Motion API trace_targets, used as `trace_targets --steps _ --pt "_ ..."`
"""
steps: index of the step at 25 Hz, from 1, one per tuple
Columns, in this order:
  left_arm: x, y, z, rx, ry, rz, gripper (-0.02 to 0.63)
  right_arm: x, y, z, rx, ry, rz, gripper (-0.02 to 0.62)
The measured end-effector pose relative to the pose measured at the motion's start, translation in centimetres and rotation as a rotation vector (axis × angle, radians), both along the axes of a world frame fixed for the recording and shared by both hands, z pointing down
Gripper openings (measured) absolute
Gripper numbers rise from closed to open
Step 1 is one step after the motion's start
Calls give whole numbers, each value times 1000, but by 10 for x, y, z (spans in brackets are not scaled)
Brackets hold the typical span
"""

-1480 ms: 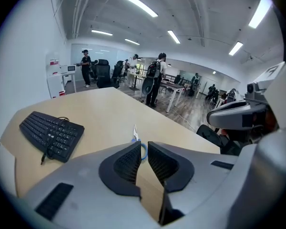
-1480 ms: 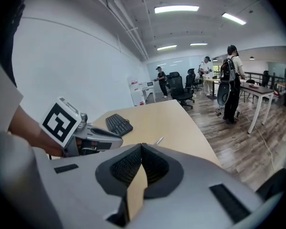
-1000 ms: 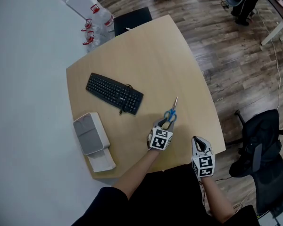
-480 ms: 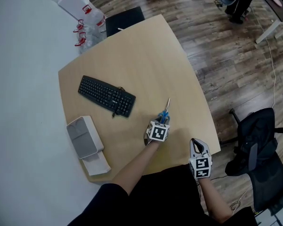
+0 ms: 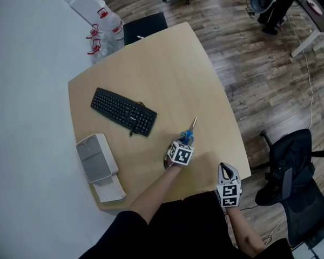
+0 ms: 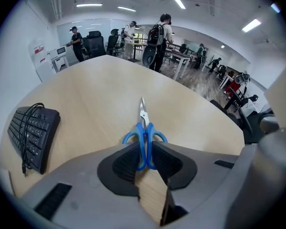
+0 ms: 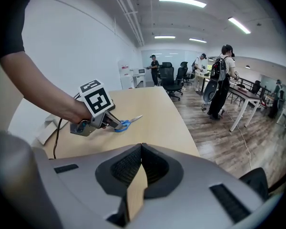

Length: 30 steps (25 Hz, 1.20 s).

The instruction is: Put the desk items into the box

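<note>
1. Gripping the scissors (image 6: 144, 128) with the left gripper (image 6: 145, 151): having just been closing the jaws, and now pressing both dark pads against the blue handle loops, squeezed together between them
2. Leaving the scissors lying flat on the table (image 5: 167, 63), towards its near right part in the head view, with the blades closed and pointing away from the person
3. Confirming that grip in the left gripper view only; hiding most of the handles under the marker cube in the head view and exposing just a little blue and the blades
4. Holding the right gripper (image 7: 142, 149) with its jaws together at the tips and nothing between them, as seen in the right gripper view
5. Placing the right gripper at the near table edge in the head view, to the right of the left gripper and apart from the scissors
6. Showing the left gripper from the side in the right gripper view alone: tilted down onto the table, with blue handles and blade tips sticking out beyond it
7. Locating the grey box (image 5: 96, 156) in the head view, at the near left corner of the table, well apart from the scissors, with a white piece just beside its near end
8. Showing the black keyboard (image 5: 123, 111) beyond the box in the head view, and at the left edge of the left gripper view, with its cable lying on the keys
</note>
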<state>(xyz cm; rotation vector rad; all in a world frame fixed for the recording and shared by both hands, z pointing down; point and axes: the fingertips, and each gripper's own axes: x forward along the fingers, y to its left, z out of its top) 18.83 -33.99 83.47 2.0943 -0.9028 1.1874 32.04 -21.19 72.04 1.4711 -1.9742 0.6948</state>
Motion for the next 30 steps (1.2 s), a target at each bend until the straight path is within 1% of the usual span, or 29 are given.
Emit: trace_targets --steps 5,8,11,15,23,27,30 --pt "-12 -3 -21 36 50 -41 81 -19 -7 -6 25 -1 -35 58" --pt "-25 1 -38 55 79 -53 81 -41 -12 -14 28 -34 -56 58" --pt "-45 9 -50 86 93 -74 81 -68 -17 -21 38 -66 -92 58" --pt "-83 19 -62 105 109 -145 81 -100 -22 -30 40 -107 -107 58" --pt "-166 47 -89 157 116 -251 81 -176 -25 -48 75 -97 -192 60" --pt "-214 64 -105 192 117 -311 81 -222 -23 -59 107 -85 -257 58" --pt "-251 85 -111 200 115 -344 81 -259 -14 -65 117 -97 -291 58"
